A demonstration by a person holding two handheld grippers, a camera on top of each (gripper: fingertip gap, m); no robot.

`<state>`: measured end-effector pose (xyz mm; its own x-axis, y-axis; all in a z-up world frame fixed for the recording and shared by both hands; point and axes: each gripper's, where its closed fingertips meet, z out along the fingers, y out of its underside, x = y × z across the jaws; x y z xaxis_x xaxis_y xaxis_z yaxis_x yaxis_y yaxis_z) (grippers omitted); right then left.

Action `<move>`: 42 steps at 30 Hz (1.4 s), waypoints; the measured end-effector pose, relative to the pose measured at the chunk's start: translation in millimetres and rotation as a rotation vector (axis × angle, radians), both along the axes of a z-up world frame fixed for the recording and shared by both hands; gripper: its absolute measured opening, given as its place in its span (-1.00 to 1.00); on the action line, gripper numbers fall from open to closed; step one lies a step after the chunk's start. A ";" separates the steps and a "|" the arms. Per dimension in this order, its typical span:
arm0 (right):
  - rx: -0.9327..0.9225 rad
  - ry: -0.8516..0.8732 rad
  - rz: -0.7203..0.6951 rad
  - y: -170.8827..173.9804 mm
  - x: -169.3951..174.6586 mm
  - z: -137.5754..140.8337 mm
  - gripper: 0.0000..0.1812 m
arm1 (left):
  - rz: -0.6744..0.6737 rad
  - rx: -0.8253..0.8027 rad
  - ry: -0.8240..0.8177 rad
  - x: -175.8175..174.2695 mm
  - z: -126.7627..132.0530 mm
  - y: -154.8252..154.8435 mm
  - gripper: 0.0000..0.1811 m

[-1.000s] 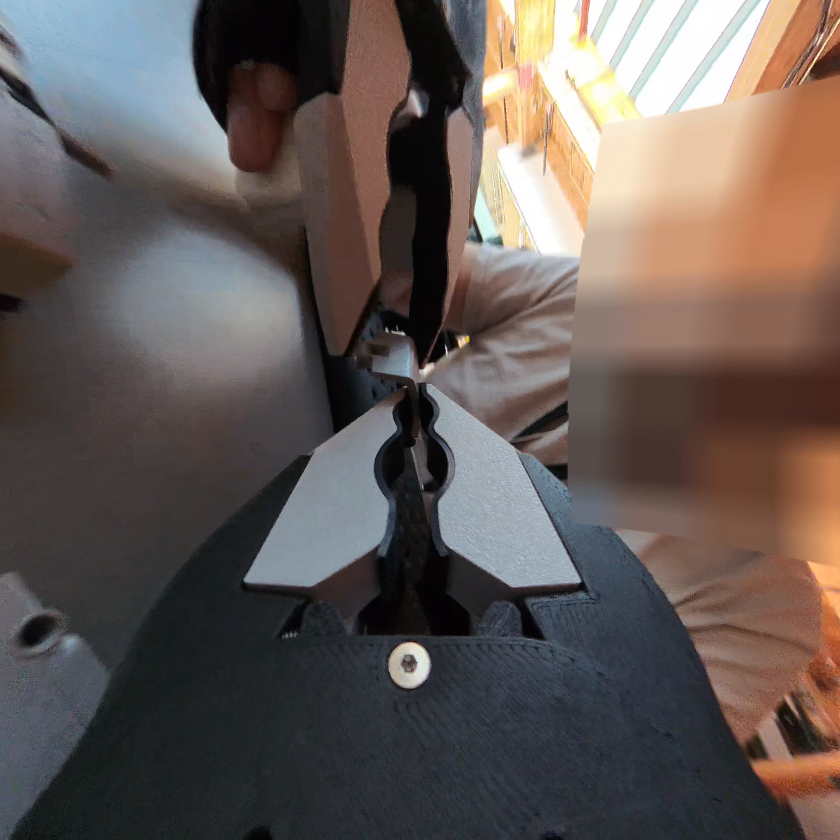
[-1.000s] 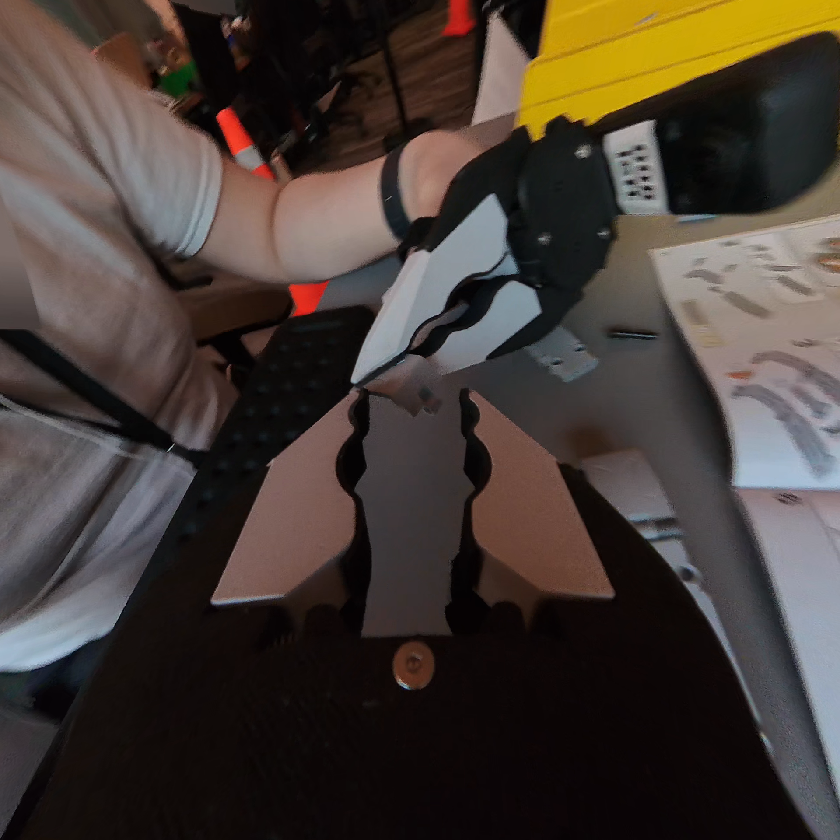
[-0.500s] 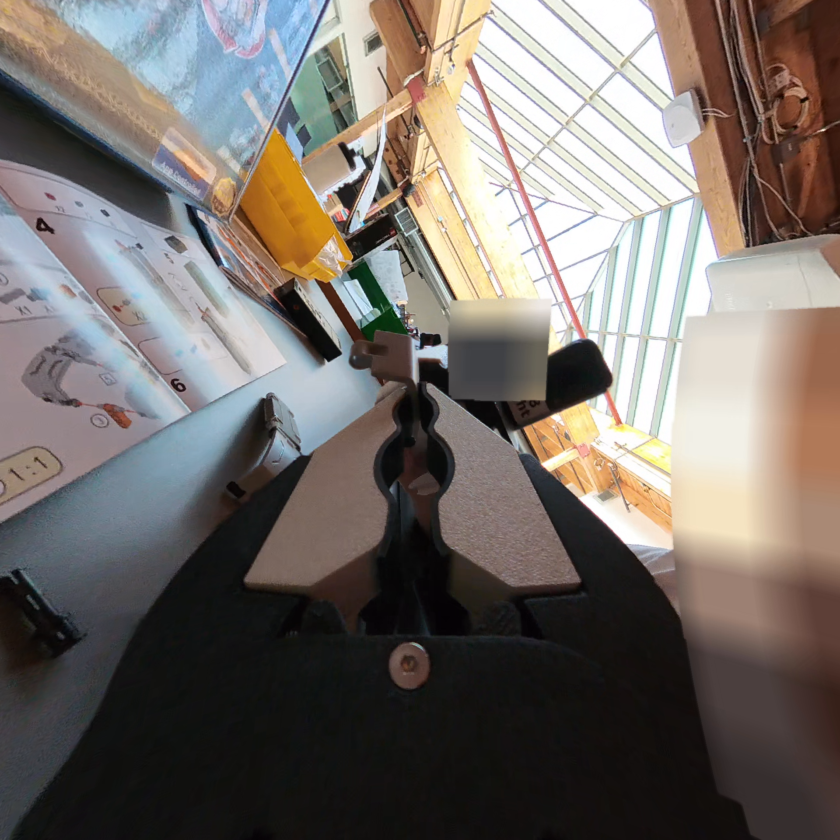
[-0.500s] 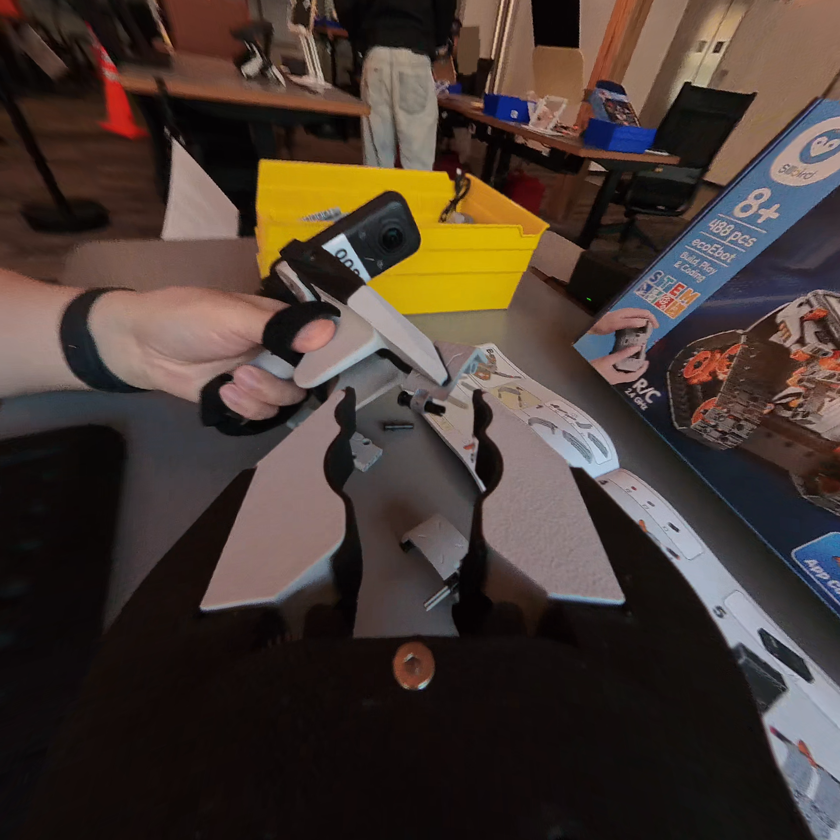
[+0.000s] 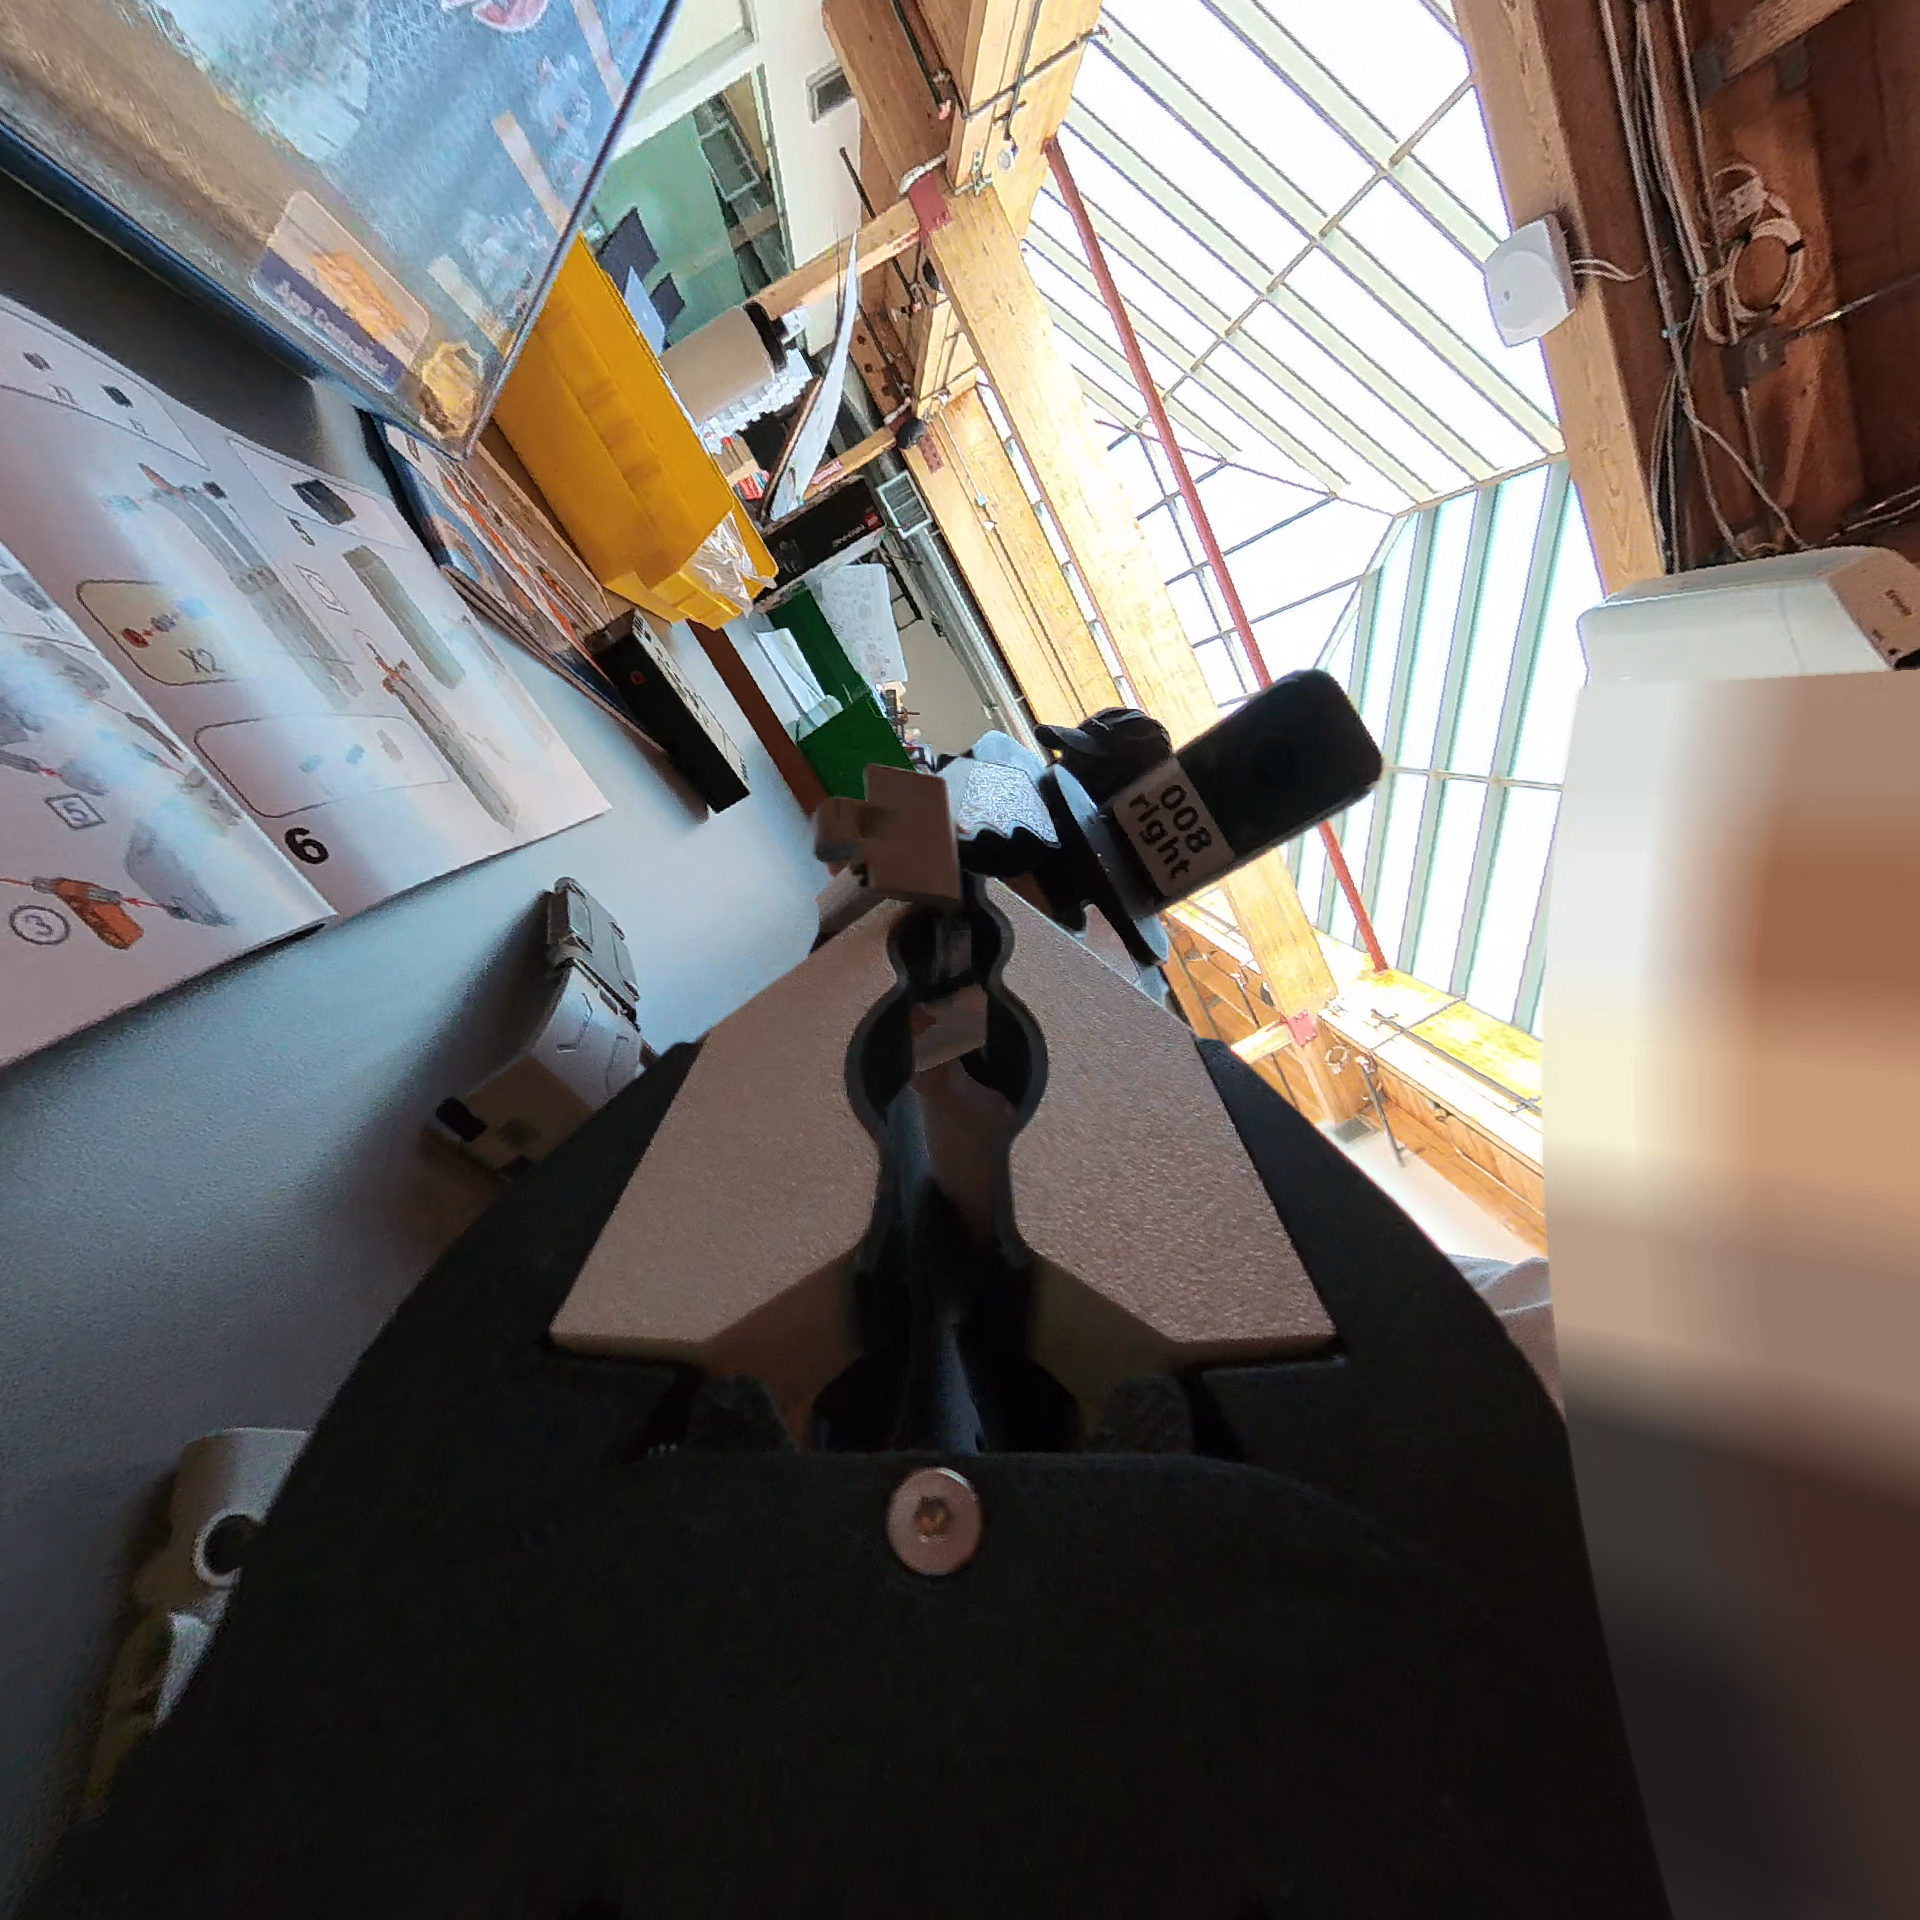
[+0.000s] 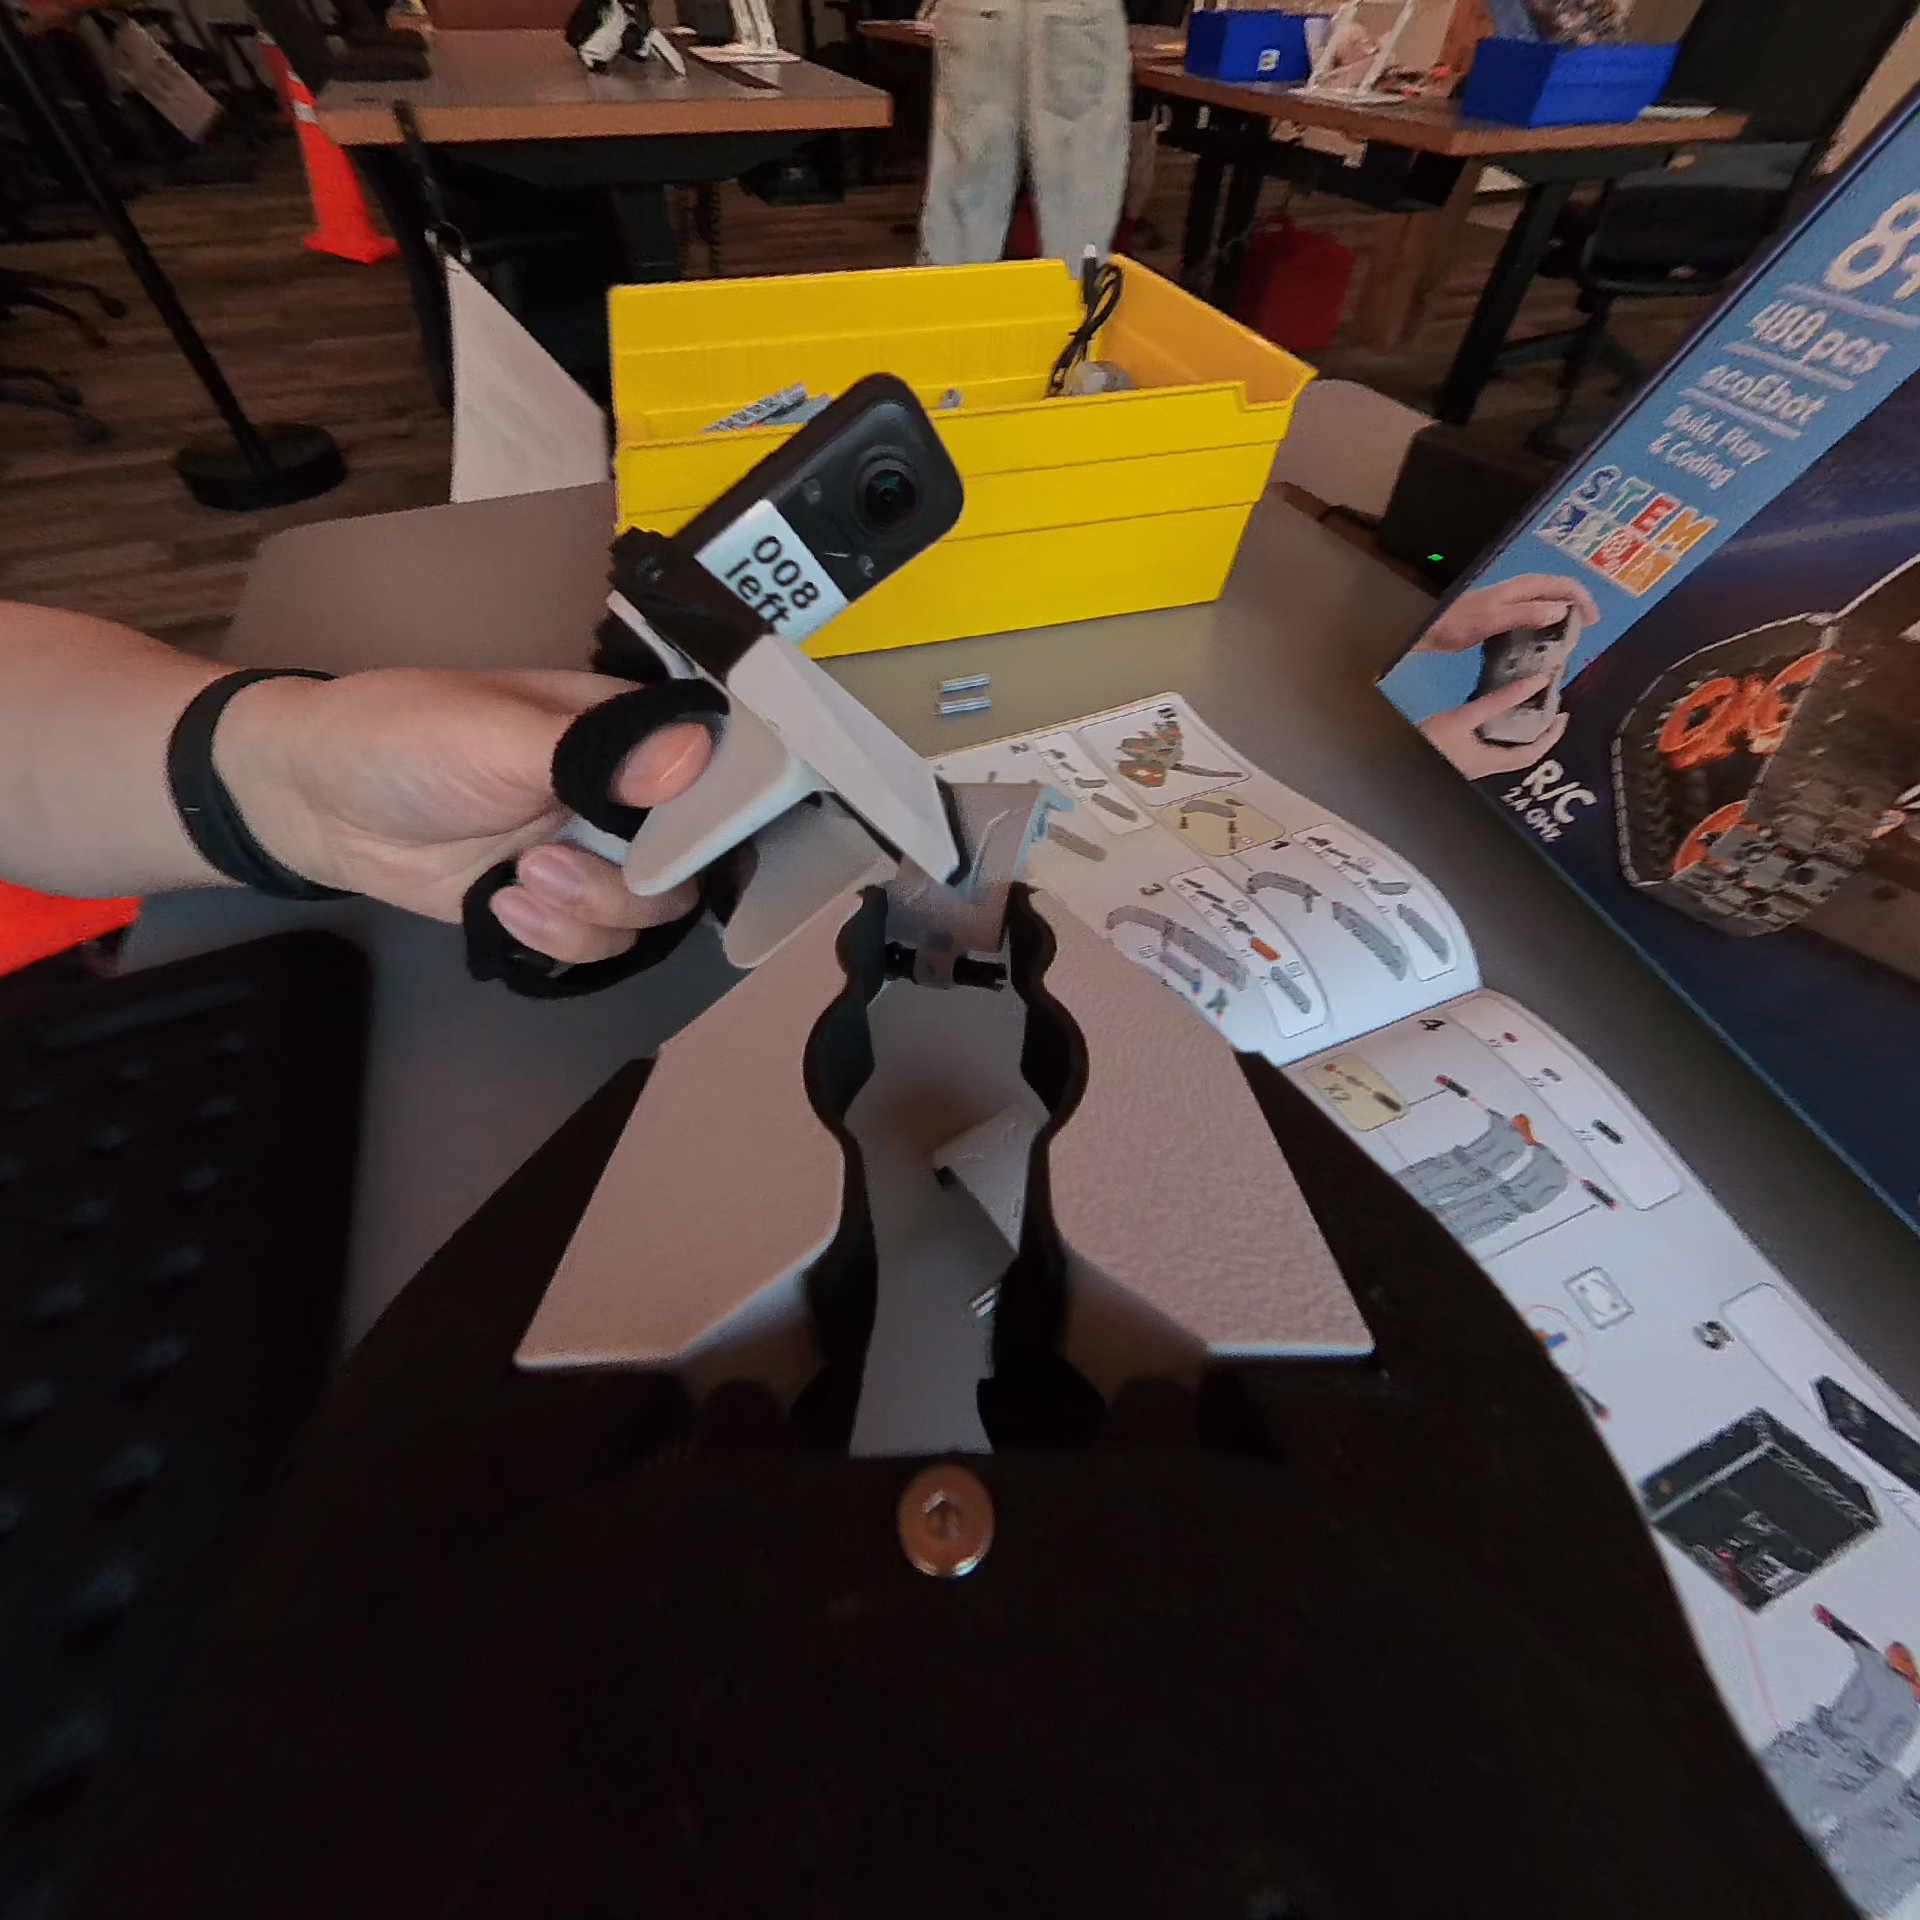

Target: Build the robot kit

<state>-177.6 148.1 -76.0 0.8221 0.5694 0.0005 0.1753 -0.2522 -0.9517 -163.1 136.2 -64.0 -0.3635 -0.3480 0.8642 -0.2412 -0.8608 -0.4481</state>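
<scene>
Room: a workshop with two further tables behind, one orange cone point(image 6: 338, 182), and one standing person seen from the waist down point(image 6: 1023, 125); timber beams and a glass roof point(image 5: 1299, 343) are seen in the left wrist view.
Surface: one grey table point(image 6: 1299, 665) is shown, with one black mat point(image 6: 156, 1195) at its near left.
Left gripper point(image 5: 940, 914): it is seen clenched on one small grey plastic part point(image 5: 904, 842), which is raised above the table; in the right wrist view it is gripped by one bare hand point(image 6: 416, 790) with black finger loops and a black wristband.
Right gripper point(image 6: 940, 925): its jaws are parted, with their tips on either side of the same grey part; contact cannot be told.
Loose pieces: one pale grey piece point(image 6: 987, 1164) is seen lying on the table between the right gripper's fingers, and two short grey pins point(image 6: 964, 694) lie side by side near the bin.
Bin: one yellow bin point(image 6: 935, 457) stands at the far side, with a black cable inside.
Paper: one unfolded instruction sheet point(image 6: 1351, 987) is spread to the right.
Box: one blue toy box point(image 6: 1714, 675) is stood upright at the far right, just beside the sheet.
</scene>
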 end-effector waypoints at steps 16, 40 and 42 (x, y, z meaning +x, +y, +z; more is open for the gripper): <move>0.301 -0.286 -0.083 -5.1 8.4 21.6 -0.59 | 0.021 0.000 -0.056 -7.5 9.6 8.6 -1.00; 0.115 -0.267 -0.056 -9.4 23.3 1.5 -0.76 | 0.039 0.544 0.110 -4.5 -9.8 20.5 -0.34; 0.071 -0.253 0.004 -14.3 18.9 -4.5 -0.76 | 0.041 0.865 0.134 -7.1 -13.6 19.0 -0.28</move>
